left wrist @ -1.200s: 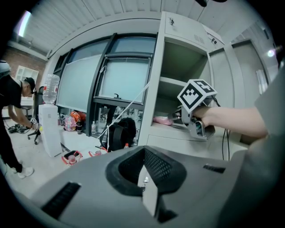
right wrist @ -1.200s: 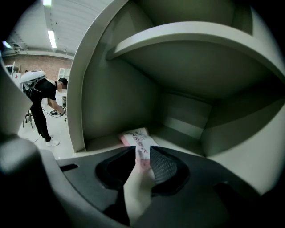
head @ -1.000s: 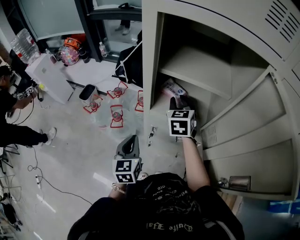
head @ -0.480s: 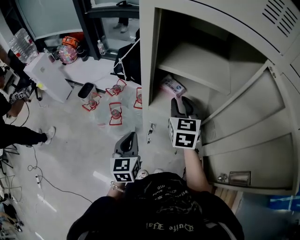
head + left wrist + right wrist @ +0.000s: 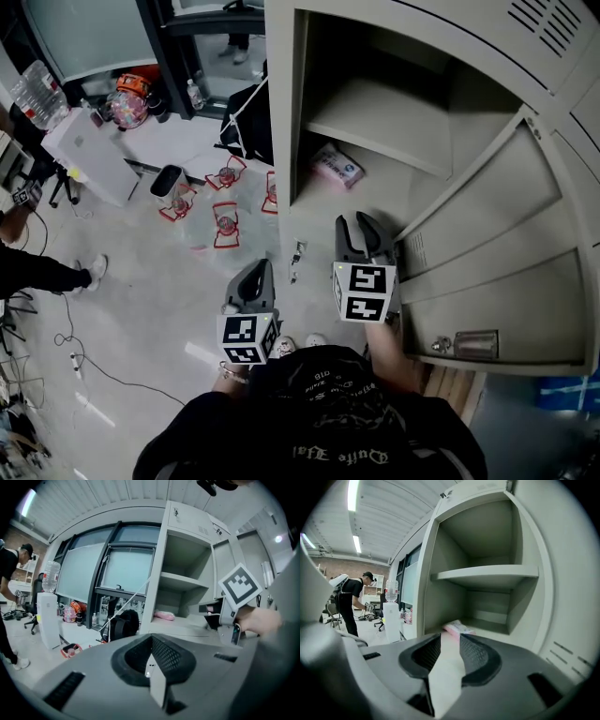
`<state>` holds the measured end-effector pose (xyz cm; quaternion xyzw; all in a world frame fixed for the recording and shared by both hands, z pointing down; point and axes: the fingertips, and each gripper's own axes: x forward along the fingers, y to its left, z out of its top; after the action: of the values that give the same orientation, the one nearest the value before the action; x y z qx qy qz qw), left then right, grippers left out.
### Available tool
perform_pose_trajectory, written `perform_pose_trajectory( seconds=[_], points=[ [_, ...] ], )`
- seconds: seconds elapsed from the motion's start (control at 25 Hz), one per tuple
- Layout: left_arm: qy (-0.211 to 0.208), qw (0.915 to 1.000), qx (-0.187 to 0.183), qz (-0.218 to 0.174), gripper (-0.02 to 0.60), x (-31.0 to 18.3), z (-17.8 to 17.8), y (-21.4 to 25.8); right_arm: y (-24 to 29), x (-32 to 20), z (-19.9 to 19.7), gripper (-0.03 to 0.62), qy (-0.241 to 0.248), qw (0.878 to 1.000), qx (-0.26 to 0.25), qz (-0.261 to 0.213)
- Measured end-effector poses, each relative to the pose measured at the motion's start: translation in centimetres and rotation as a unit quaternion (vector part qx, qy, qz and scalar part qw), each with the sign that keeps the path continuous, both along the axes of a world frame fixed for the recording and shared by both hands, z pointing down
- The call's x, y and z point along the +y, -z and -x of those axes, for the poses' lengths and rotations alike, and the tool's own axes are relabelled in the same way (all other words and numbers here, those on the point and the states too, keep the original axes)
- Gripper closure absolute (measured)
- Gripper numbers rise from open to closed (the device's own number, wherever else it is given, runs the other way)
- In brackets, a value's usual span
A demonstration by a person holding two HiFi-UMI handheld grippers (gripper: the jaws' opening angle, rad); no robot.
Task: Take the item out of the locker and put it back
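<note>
A pink packet [image 5: 337,167] lies flat on the floor of the open locker compartment [image 5: 375,202], under the shelf [image 5: 394,122]. It shows small in the left gripper view [image 5: 164,615] and just beyond my jaws in the right gripper view [image 5: 458,629]. My right gripper [image 5: 356,225] hangs in front of the locker's opening, open and empty, a short way back from the packet. My left gripper [image 5: 257,277] stays lower left over the floor, its jaws together with nothing in them. The right gripper's marker cube [image 5: 239,585] shows from the left gripper.
The locker door [image 5: 487,234] stands swung open to the right. On the floor left of the locker are red-framed items [image 5: 225,225], a black bag [image 5: 251,122], a white box [image 5: 89,155] and cables. A person [image 5: 28,267] stands at far left.
My right gripper has drawn back out of the locker toward my body, away from the packet, which stays on the locker floor. The left gripper has barely moved.
</note>
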<state>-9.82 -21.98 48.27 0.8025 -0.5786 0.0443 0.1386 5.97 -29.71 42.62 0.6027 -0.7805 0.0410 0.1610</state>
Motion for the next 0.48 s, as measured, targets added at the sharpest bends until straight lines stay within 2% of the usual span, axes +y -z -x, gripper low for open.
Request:
perform_pose_trajectory(
  seconds=[0.48],
  points=[
    [-0.01, 0.9999, 0.001, -0.009, 0.574, 1.4, -1.3, 0.3, -1.7, 4.7, -0.3, 0.47, 0.011, 1.0, -0.009, -0.026]
  ],
)
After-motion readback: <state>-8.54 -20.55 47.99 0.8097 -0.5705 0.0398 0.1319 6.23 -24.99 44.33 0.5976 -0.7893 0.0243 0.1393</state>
